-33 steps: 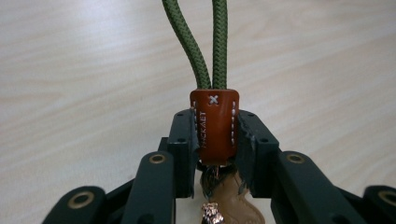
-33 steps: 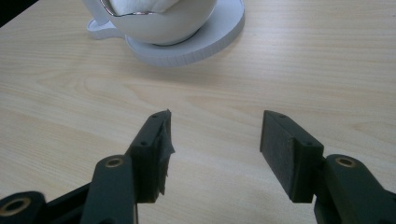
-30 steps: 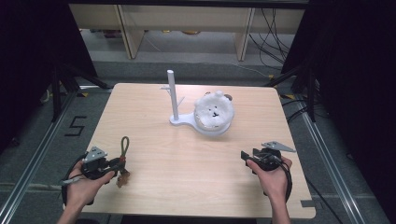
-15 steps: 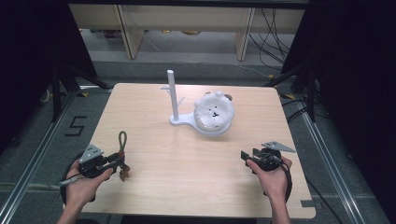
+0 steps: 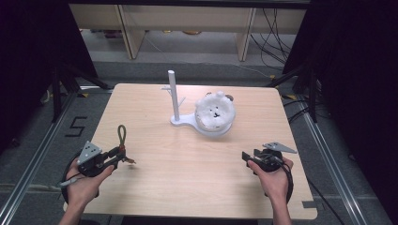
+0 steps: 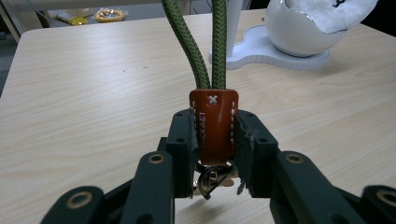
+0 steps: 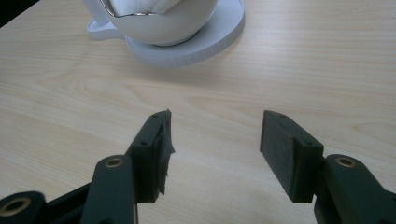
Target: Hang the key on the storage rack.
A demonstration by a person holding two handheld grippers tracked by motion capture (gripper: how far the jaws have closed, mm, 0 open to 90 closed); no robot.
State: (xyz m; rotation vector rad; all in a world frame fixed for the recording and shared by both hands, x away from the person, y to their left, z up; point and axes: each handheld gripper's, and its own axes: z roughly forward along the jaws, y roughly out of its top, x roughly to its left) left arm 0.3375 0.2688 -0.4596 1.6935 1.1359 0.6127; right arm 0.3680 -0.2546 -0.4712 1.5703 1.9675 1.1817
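A keychain with a green cord loop [image 5: 122, 135] and an orange leather tab [image 6: 214, 122] is pinched in my left gripper [image 5: 123, 155] at the table's front left. The jaws are shut on the tab, the loop [image 6: 205, 42] stands up from them, and a metal clasp [image 6: 211, 179] hangs below. A white stand [image 5: 174, 96] with an upright post and side pegs rises at the table's middle. Beside it on the same base sits a white bowl holding a fluffy white bear-face plush [image 5: 215, 112]. My right gripper [image 5: 246, 156] hovers open at the front right with nothing between its fingers [image 7: 215, 149].
The wooden table [image 5: 197, 187] has bare room between the two grippers. The stand's base and bowl [image 7: 173, 28] lie ahead of the right gripper. Shelving and cables sit behind the table, and metal rails run along both sides on the floor.
My left gripper has tilted and shifted a little, swinging the green loop upright over the table. The right gripper has stayed in place.
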